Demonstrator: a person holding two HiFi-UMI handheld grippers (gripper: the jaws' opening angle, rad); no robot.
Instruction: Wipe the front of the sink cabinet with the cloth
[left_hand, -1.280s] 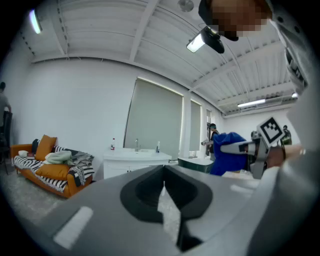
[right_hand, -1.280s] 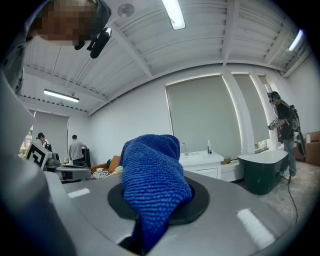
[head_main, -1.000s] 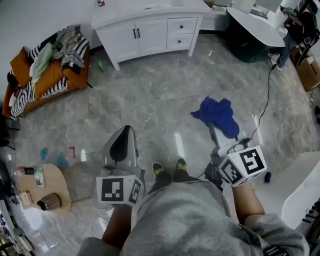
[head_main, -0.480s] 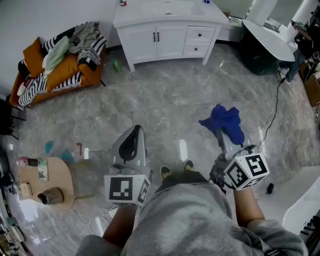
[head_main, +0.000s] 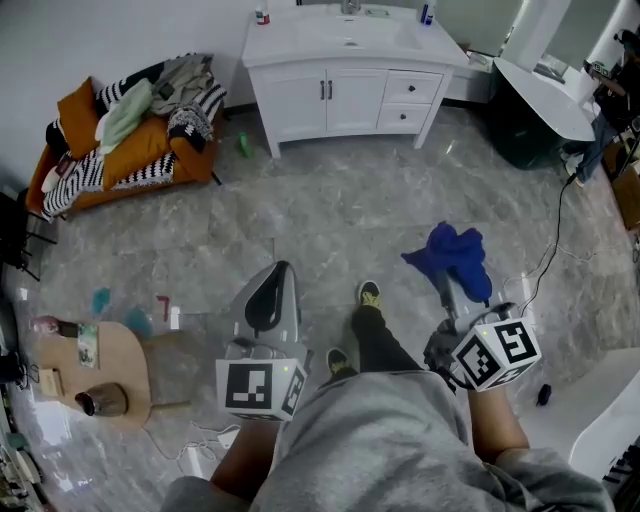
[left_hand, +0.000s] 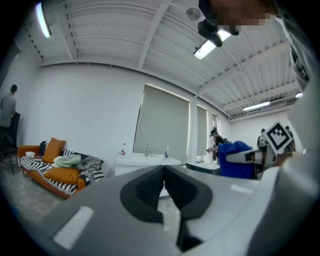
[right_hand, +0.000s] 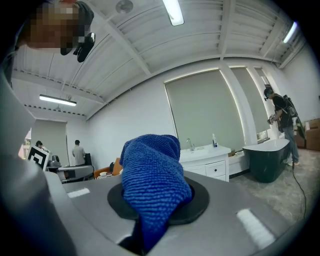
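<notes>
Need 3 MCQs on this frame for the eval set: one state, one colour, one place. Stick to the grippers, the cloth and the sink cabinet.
1. The left gripper is:
A) shut, with nothing between its jaws
B) wide open
C) shut on a sponge

2. The cloth held in the right gripper is:
A) white
B) blue
C) orange

3. The sink cabinet stands:
A) pressed against the cloth
B) right under the left gripper
C) by the far wall, across the floor from both grippers

Key:
1 A: the left gripper view shows its jaws meeting with nothing in them.
2 B: the cloth is blue in the head view and the right gripper view.
3 C: the head view shows floor between the cabinet and the cloth.
</notes>
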